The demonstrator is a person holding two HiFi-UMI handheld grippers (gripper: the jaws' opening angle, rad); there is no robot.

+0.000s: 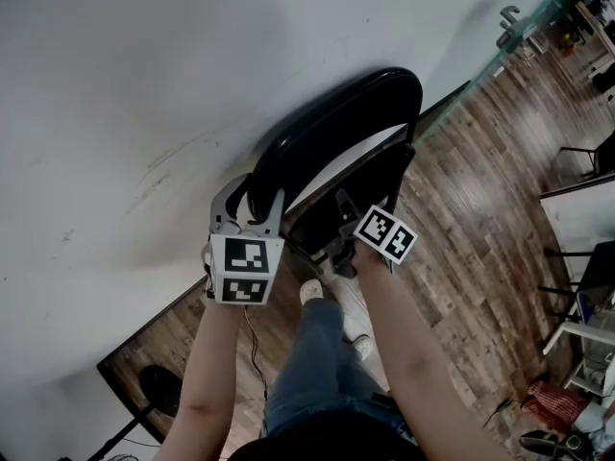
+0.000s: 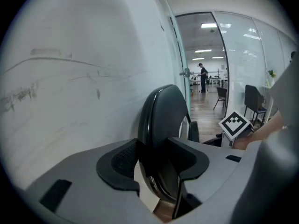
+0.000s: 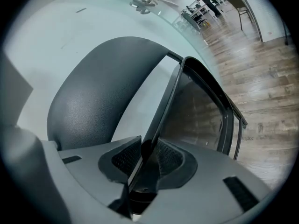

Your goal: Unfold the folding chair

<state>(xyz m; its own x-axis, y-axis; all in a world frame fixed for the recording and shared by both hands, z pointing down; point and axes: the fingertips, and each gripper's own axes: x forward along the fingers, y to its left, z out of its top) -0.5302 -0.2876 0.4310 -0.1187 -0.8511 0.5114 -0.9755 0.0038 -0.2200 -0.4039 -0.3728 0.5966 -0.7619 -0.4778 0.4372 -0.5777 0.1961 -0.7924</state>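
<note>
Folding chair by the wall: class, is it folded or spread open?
Folded: the seat lies close along the backrest, only a narrow gap between them.

Left forearm (image 1: 207,373) and right forearm (image 1: 413,363) both reach forward and down, side by side, marker cubes facing the head camera. Left gripper (image 1: 248,200) is tilted downward, jaws partly closed, both pads pressed on the rounded back of the folding chair (image 2: 163,120). Right gripper (image 1: 344,221) sits just beside it, also tilted down, jaws nearly together, pads pinching a thin edge of the same chair.
</note>
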